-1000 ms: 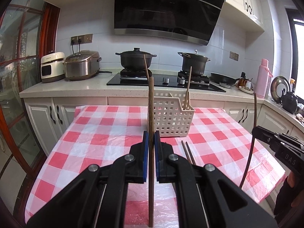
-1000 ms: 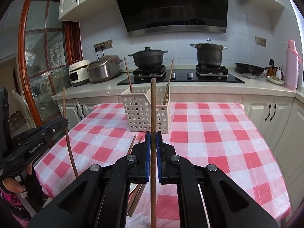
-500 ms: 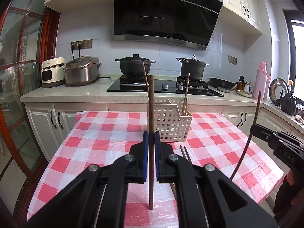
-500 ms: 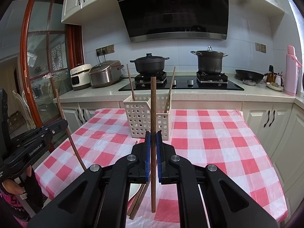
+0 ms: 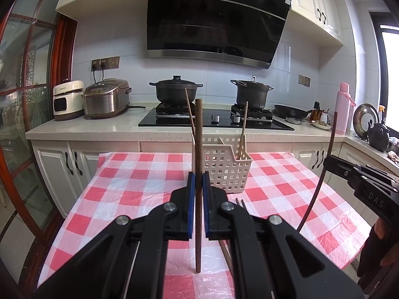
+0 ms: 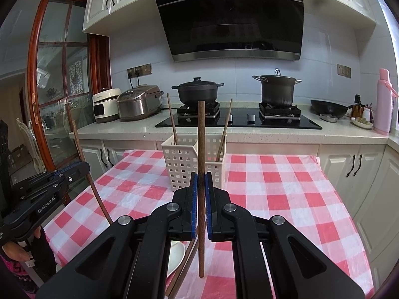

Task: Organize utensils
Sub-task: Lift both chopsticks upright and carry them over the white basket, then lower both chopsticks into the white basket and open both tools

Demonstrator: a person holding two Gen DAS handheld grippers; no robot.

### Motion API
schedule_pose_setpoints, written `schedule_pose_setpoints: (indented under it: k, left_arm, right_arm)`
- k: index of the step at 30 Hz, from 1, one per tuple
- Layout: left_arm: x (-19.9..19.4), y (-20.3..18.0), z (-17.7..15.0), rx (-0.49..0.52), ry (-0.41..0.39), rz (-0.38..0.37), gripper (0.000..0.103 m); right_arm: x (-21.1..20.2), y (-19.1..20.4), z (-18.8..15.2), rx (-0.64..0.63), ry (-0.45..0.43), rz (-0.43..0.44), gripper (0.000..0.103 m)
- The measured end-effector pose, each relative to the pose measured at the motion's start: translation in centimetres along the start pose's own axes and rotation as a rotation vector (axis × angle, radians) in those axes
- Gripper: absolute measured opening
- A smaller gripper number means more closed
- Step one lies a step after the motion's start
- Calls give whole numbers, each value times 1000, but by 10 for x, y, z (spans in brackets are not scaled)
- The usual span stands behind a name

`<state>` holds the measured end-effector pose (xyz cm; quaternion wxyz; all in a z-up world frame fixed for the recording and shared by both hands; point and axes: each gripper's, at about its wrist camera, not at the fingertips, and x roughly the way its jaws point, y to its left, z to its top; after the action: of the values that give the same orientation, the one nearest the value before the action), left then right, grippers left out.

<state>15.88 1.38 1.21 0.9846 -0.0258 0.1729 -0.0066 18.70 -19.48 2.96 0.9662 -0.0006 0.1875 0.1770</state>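
My left gripper (image 5: 198, 186) is shut on a dark wooden chopstick (image 5: 198, 149) held upright above the checked table. My right gripper (image 6: 201, 186) is shut on a second dark wooden chopstick (image 6: 201, 144), also upright. A white slotted basket (image 5: 227, 172) (image 6: 185, 162) stands at the far middle of the table with two chopsticks (image 5: 242, 132) (image 6: 172, 119) leaning in it. Each gripper shows in the other's view: the right one (image 5: 329, 160) at the right edge, the left one (image 6: 83, 170) at the left edge. More chopsticks (image 5: 243, 205) (image 6: 185, 264) lie on the cloth below the grippers.
A white spoon (image 6: 175, 256) lies on the red-and-white cloth (image 5: 129, 189) under my right gripper. Behind the table runs a counter with a stove, two black pots (image 5: 175, 93), rice cookers (image 5: 106, 98) and a pink flask (image 6: 384, 101). A person's hand (image 6: 17, 251) shows lower left.
Both grippers and their chopsticks have lifted slightly, so the table and basket sit lower in the views. Grips are unchanged.
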Motion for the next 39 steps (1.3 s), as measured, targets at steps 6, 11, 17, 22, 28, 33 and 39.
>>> schedule_pose_setpoints:
  k: [6, 11, 17, 22, 28, 33, 39]
  left_arm:
    - [5, -8, 16, 21, -23, -8, 6]
    - [18, -11, 41, 29, -30, -18, 6]
    - [40, -14, 81, 26, -26, -42, 6]
    - [59, -16, 119, 27, -39, -43, 6]
    - [79, -19, 158, 32, -58, -35, 6]
    - [95, -20, 191, 31, -85, -24, 6]
    - [126, -18, 220, -9, -89, -23, 6]
  right_arm:
    - [11, -2, 20, 1, -27, 6, 6]
    - [27, -8, 45, 10, -43, 13, 6]
    - [56, -15, 79, 18, -43, 6, 6]
    - [83, -19, 104, 5, -34, -21, 6]
    - [109, -25, 129, 22, -34, -34, 6]
    - [126, -31, 155, 47, -44, -35, 6]
    - [150, -38, 172, 76, -59, -37, 6]
